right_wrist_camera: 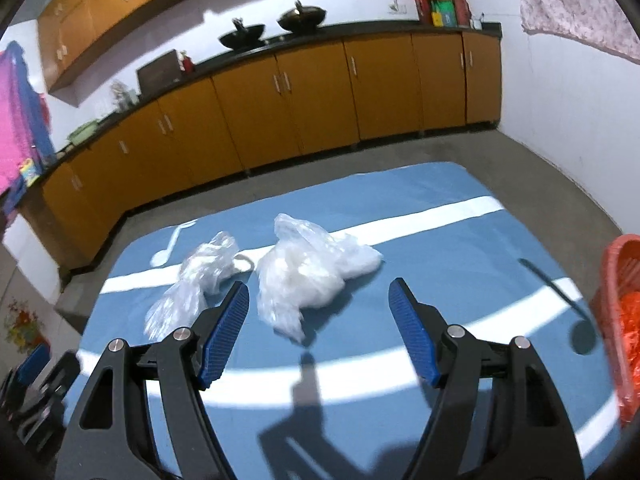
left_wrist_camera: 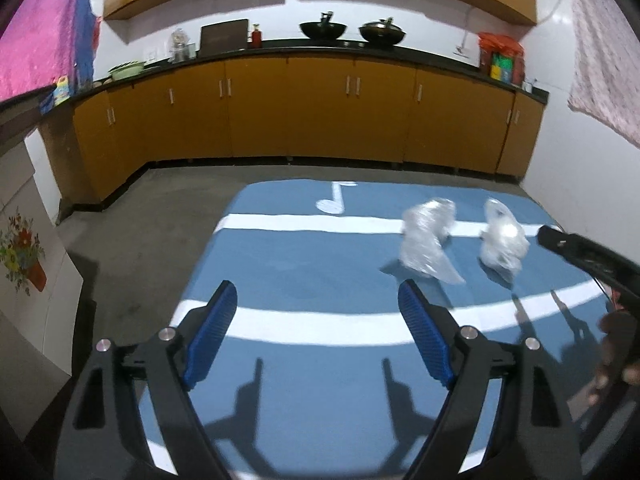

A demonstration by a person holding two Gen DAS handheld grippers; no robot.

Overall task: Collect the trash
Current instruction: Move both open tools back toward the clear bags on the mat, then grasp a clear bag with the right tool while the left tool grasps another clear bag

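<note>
Two crumpled clear plastic bags lie on a blue mat with white stripes. In the right wrist view the bigger bag (right_wrist_camera: 308,280) is just ahead, between my fingers, and the smaller bag (right_wrist_camera: 196,280) is to its left. In the left wrist view the same bags show at the far right: one bag (left_wrist_camera: 428,240) and the other bag (left_wrist_camera: 502,240). My left gripper (left_wrist_camera: 316,300) is open and empty above the mat, left of the bags. My right gripper (right_wrist_camera: 320,300) is open and empty, close over the bigger bag. It also shows in the left wrist view as the right gripper (left_wrist_camera: 580,252).
An orange mesh basket (right_wrist_camera: 616,292) with orange material inside stands at the mat's right edge. Orange kitchen cabinets (left_wrist_camera: 304,108) line the far wall across grey floor. A white box with a flower print (left_wrist_camera: 28,256) stands at the left. The left gripper body (right_wrist_camera: 36,392) shows at lower left.
</note>
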